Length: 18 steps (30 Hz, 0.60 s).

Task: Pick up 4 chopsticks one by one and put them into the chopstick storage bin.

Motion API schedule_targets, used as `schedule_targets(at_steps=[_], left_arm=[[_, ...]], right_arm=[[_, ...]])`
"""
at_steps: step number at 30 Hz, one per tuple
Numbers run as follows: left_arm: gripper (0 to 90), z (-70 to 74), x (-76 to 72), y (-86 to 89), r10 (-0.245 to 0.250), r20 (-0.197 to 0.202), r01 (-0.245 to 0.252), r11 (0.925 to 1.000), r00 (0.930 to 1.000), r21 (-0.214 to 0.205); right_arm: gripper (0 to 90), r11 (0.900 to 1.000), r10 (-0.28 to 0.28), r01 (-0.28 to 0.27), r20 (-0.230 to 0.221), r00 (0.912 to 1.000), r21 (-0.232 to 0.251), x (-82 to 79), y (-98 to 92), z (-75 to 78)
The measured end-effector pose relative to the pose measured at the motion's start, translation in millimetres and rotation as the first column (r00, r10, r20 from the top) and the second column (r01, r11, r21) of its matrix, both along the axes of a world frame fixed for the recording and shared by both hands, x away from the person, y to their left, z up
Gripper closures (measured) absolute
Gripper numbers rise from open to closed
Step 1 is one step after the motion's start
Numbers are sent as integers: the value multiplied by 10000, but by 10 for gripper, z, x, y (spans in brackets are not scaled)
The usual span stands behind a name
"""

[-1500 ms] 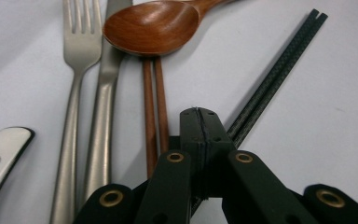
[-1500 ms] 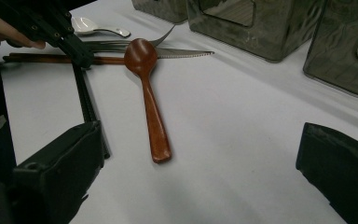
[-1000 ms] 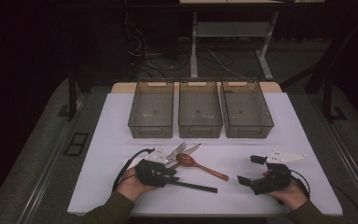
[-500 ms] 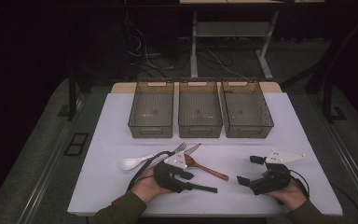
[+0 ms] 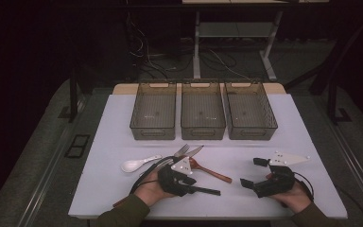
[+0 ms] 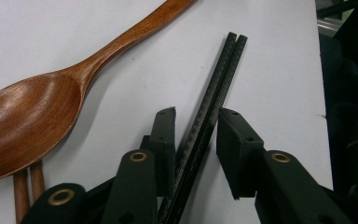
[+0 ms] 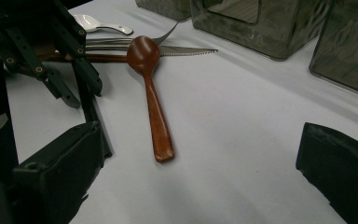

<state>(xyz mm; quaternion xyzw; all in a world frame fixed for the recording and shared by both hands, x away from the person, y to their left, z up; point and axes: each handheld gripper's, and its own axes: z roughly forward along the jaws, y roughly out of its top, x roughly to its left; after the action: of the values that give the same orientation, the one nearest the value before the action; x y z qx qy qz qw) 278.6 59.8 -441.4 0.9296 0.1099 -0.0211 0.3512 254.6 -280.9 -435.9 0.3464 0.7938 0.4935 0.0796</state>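
Observation:
A pair of black chopsticks (image 5: 207,190) (image 6: 216,88) lies flat near the table's front edge. My left gripper (image 5: 194,185) (image 6: 196,114) straddles them low over the table. Its jaws have just been closing, and the pads (image 6: 235,140) stand a little off the sticks on both sides. A wooden spoon (image 5: 213,173) (image 6: 32,112) (image 7: 151,98) lies just beyond, its bowl over a pair of brown chopsticks (image 6: 28,186). My right gripper (image 5: 252,172) (image 7: 200,133) rests at the front right, wide open with nothing between its fingers, facing the spoon and the left gripper (image 7: 70,70).
A white spoon (image 5: 136,164) (image 7: 95,22), a fork (image 5: 182,150) and a serrated knife (image 5: 194,151) (image 7: 186,50) lie left of centre. Three dark see-through bins (image 5: 203,111) stand in a row at the back of the white table (image 5: 283,137).
My left hand has slid to the right, off the white spoon and onto the black chopsticks. The right hand has kept still.

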Motion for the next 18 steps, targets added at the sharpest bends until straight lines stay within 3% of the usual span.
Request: schedule_targets(at_steps=[18], left_arm=[[746,4,-6,29,-104,110,103,9999,9999,61]], right_arm=[[6,10000,-28,28,5,10000,4,3,-3,1]])
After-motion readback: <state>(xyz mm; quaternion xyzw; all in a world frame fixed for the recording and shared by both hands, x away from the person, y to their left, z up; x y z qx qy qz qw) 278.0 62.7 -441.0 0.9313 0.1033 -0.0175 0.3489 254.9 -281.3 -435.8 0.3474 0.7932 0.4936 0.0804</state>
